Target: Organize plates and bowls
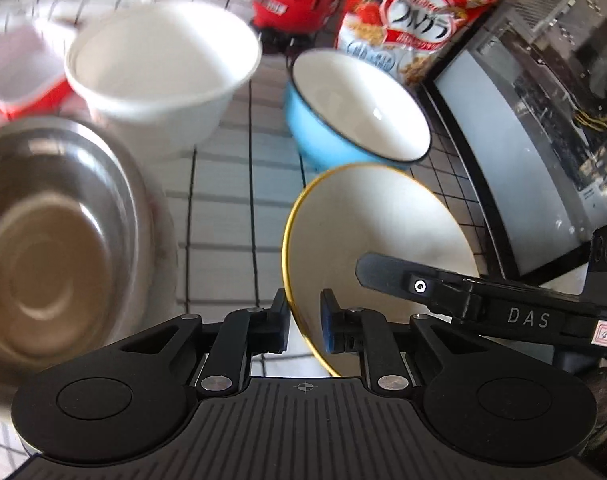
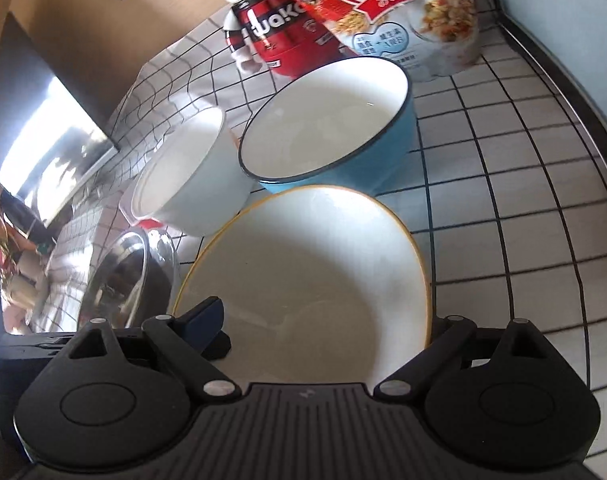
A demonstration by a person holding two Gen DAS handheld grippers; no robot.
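Grid-checked cloth (image 2: 503,184); left tongs (image 1: 304,326) pinch the yellow-rimmed plate (image 1: 367,232), right tongs (image 2: 331,330) gape, perhaps straddling it.

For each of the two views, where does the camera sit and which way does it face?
Left wrist: rides the left claw, angled down; claw shut on the yellow-rimmed bowl; right claw's finger intrudes.
Right wrist: rides the open right claw, angled down over that bowl.
Shared: blue bowl, white bowl, steel bowl, cereal bag.
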